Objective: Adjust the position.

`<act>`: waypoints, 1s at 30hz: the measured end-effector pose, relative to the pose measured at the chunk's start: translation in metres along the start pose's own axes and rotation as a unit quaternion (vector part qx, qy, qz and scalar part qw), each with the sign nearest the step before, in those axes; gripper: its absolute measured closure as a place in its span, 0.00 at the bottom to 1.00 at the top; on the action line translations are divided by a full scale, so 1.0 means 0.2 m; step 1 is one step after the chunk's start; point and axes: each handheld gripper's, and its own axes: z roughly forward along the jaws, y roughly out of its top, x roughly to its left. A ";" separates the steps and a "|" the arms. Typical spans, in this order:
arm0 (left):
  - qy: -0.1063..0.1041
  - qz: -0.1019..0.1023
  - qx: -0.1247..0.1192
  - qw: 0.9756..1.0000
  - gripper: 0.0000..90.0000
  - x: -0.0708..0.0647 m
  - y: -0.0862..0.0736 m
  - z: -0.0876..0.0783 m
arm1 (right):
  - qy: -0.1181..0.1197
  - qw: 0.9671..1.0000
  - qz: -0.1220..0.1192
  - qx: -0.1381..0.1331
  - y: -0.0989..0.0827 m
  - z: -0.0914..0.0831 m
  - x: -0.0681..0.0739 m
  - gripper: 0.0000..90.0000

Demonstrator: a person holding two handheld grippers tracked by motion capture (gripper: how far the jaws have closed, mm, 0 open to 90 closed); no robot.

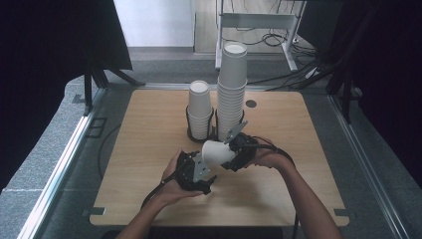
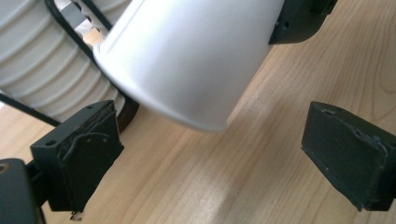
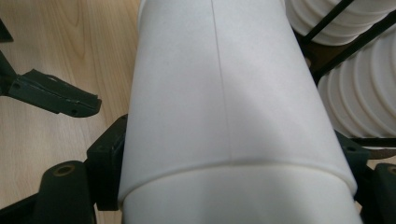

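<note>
Two stacks (image 1: 231, 92) stand by the table's (image 1: 149, 149) far edge; your right gripper (image 1: 238, 153) clamps nested cups (image 1: 217, 152) near the middle, left gripper (image 1: 211, 181) released, separating unfinished

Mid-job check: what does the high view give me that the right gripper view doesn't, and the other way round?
High view alone: the whole wooden table, both forearms, and the full height of the tall cup stack beside the short stack.

Right gripper view alone: the held cup's side seam and a second cup's edge nested near its rim, close up.

Both: the right tongs clamped on the white paper cup, the left tongs open beside it.
</note>
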 end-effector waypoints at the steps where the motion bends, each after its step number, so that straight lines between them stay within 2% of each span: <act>1: -0.004 -0.013 -0.004 1.000 0.05 0.01 -0.01 -0.01 | 0.000 1.000 0.001 -0.005 0.00 0.00 0.00 0.25; 2: -0.004 -0.013 -0.004 1.000 0.05 0.01 -0.01 -0.01 | -0.005 1.000 0.004 -0.009 -0.01 0.00 0.00 0.24; 3: -0.007 -0.026 -0.010 1.000 0.05 0.02 -0.02 -0.01 | -0.006 1.000 0.006 -0.013 -0.01 0.00 0.00 0.25; 4: -0.007 -0.026 -0.010 1.000 0.05 0.02 -0.02 -0.01 | -0.006 1.000 0.009 -0.018 -0.02 0.00 0.00 0.24; 5: -0.011 -0.040 -0.017 0.999 0.05 0.03 -0.03 -0.02 | -0.008 1.000 0.012 -0.023 -0.02 0.00 0.00 0.25; 8: -0.013 -0.051 -0.019 0.998 0.06 0.04 -0.04 -0.02 | -0.010 0.999 0.015 -0.031 -0.03 0.00 0.00 0.24; 9: -0.017 -0.063 -0.022 0.998 0.06 0.05 -0.05 -0.03 | -0.013 0.999 0.022 -0.038 -0.04 0.01 0.00 0.24; 11: -0.016 -0.073 -0.021 0.997 0.06 0.05 -0.06 -0.03 | -0.015 0.998 0.027 -0.049 -0.05 0.02 0.01 0.24; 17: -0.017 -0.095 -0.020 0.995 0.06 0.06 -0.09 -0.02 | -0.031 0.997 0.036 -0.056 -0.06 0.04 0.03 0.24; 19: -0.016 -0.105 -0.023 0.994 0.07 0.07 -0.11 -0.03 | -0.040 0.996 0.043 -0.064 -0.07 0.04 0.03 0.24; 20: -0.017 -0.109 -0.023 0.994 0.07 0.07 -0.11 -0.03 | -0.043 0.994 0.056 -0.078 -0.08 0.05 0.04 0.24; 22: -0.018 -0.116 -0.024 0.993 0.08 0.07 -0.12 -0.02 | -0.044 0.994 0.060 -0.081 -0.09 0.05 0.04 0.24; 25: -0.024 -0.124 -0.024 0.992 0.08 0.08 -0.14 -0.03 | -0.043 0.991 0.077 -0.101 -0.11 0.05 0.04 0.24; 27: -0.017 -0.128 -0.021 0.991 0.08 0.08 -0.15 -0.04 | -0.042 0.989 0.080 -0.115 -0.12 0.06 0.06 0.24; 30: -0.014 -0.128 -0.020 0.991 0.09 0.08 -0.15 -0.04 | -0.045 0.988 0.080 -0.121 -0.13 0.07 0.07 0.24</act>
